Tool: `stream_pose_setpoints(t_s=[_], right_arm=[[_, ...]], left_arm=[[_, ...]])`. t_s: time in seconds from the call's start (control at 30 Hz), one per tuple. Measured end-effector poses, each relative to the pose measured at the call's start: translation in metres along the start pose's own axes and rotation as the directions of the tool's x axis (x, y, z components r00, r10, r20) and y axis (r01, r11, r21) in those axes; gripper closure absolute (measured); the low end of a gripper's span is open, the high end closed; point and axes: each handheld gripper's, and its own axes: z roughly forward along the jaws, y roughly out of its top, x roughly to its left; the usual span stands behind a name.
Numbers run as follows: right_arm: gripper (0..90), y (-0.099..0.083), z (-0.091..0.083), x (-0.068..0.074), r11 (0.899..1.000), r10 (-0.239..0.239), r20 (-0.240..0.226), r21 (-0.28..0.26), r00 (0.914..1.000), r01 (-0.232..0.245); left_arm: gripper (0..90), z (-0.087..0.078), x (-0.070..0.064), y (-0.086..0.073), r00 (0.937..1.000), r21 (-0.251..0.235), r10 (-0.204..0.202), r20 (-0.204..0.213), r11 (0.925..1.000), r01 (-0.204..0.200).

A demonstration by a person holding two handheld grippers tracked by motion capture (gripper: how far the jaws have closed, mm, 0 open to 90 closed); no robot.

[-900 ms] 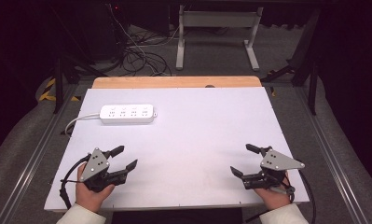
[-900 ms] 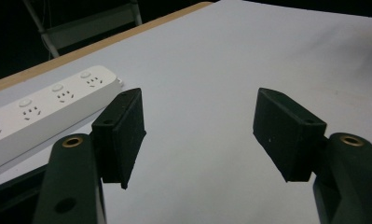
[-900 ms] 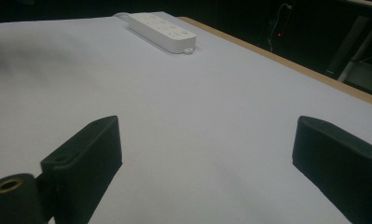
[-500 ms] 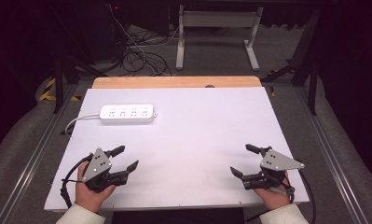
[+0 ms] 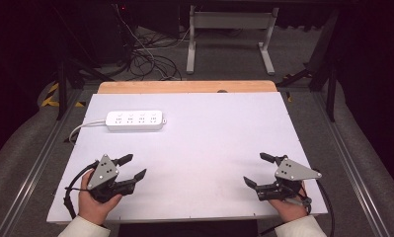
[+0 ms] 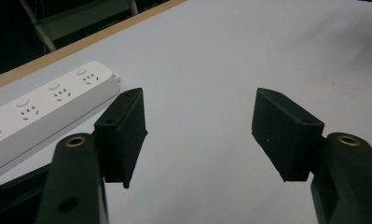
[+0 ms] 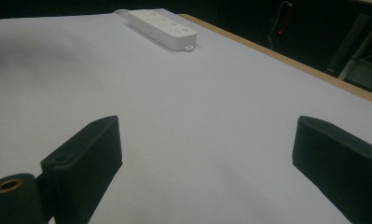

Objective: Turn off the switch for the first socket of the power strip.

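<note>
Both hands rest near the front edge of the white table (image 5: pixel 209 123), and the left gripper (image 5: pixel 133 167) and right gripper (image 5: pixel 256 170) have wide, empty jaws, likely waiting to start, while the power strip (image 5: pixel 134 120) lies far back on the left.

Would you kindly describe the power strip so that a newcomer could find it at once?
Start from the white table and look to its far left part, near the wooden back edge. There lies the power strip, a long white bar with four sockets and a white cable leaving its left end; both grippers rest far nearer the person.
</note>
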Motion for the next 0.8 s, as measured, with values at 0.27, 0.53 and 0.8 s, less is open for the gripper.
stream_pose_setpoints(t_s=[0.27, 0.53, 0.8], right_arm=[[9.1, 0.0, 0.002, -0.003, 1.0, 0.008, 0.012, 0.003, 0.9999, -0.008], [9.1, -0.002, 0.001, -0.004, 1.0, 0.027, 0.007, 0.007, 0.9996, -0.027], [9.2, -0.004, -0.005, -0.005, 1.0, 0.026, 0.032, 0.012, 0.9991, -0.026]], left_arm=[[38.2, 0.001, 0.012, 0.012, 0.9999, 0.031, 0.008, 0.014, 0.9995, -0.009], [42.8, 0.004, 0.03, 0.026, 0.9965, 0.073, -0.018, 0.081, 0.9973, 0.012], [45.0, 0.006, 0.045, 0.038, 0.9966, 0.093, -0.023, 0.079, 0.9956, 0.016]])
